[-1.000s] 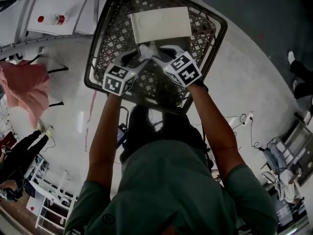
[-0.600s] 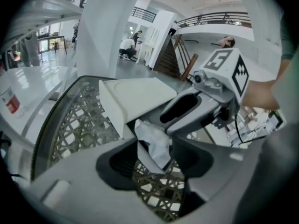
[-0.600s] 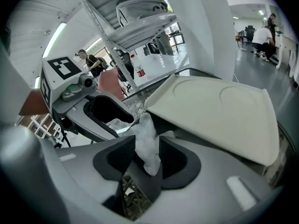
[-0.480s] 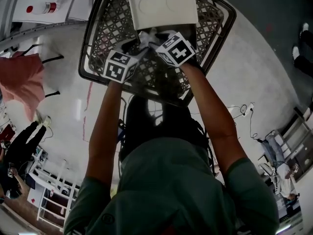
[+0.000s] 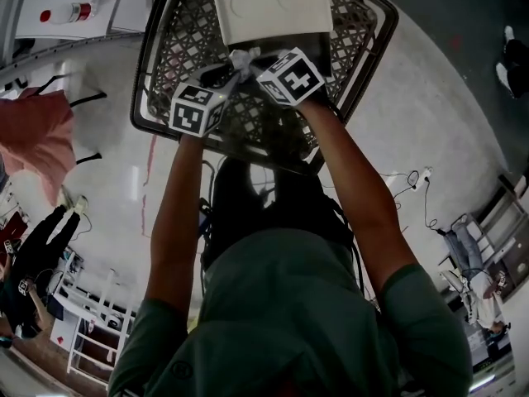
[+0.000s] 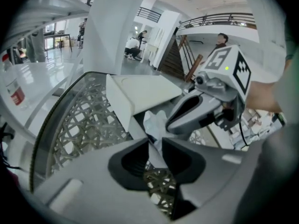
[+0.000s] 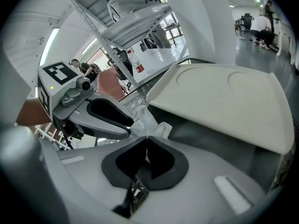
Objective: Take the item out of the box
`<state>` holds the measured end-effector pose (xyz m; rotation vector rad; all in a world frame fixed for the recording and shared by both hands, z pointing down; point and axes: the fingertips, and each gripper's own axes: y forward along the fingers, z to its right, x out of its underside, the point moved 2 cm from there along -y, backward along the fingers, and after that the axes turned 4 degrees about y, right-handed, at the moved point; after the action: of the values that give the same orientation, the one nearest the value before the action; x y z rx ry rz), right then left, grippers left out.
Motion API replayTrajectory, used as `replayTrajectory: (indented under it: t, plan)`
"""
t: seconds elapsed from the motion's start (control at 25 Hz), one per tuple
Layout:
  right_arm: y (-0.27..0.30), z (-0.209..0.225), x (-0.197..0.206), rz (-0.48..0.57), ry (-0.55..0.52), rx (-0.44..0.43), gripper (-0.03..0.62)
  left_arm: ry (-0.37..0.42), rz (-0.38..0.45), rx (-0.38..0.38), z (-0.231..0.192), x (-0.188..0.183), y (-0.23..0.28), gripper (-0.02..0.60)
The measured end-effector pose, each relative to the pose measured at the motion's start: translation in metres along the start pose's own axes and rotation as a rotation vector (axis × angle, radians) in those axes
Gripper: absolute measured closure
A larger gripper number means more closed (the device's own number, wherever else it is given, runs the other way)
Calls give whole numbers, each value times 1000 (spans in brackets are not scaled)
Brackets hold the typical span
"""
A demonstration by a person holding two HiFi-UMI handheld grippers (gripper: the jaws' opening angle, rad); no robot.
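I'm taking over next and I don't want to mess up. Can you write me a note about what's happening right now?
Left gripper: just closed on a white strip by the box's corner. I cannot tell if it is wrapping or flap.
Right gripper: just shut, pinching the crinkly wrapping.
Things: the white box lies in the black basket, with the wrapping at its near edge.
Done: both grips made.
Left: probably lift the wrapped thing out. Nothing is out yet.

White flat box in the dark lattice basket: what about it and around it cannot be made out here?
Inside of white flat box: all views, its top panel covers it.
Contents of crinkled pale plastic wrap: all views, folds too small.
Far rim of dark lattice basket: cut by head view's top edge.
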<state>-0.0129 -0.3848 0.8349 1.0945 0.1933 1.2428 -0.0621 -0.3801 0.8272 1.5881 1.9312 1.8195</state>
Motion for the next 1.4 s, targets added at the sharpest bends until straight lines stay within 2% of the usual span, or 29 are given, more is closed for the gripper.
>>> replayTrajectory:
  t: [0.12, 0.4, 0.64, 1.04, 1.4]
  plan:
    - [-8, -6, -2, 31, 7, -8, 586, 13, -4, -6, 3, 3, -8, 578]
    - [-42, -36, -18, 119, -17, -21, 586, 46, 72, 10, 16, -17, -46, 578]
    - [-80, -70, -49, 228, -76, -9, 588, 139, 158, 16, 20, -49, -93, 578]
    - [-179, -146, -86, 408, -199, 48, 586, 290, 310, 2, 69, -110, -192, 580]
    - [-247, -210, -113, 514, -316, 100, 586, 407, 421, -23, 106, -148, -273, 580]
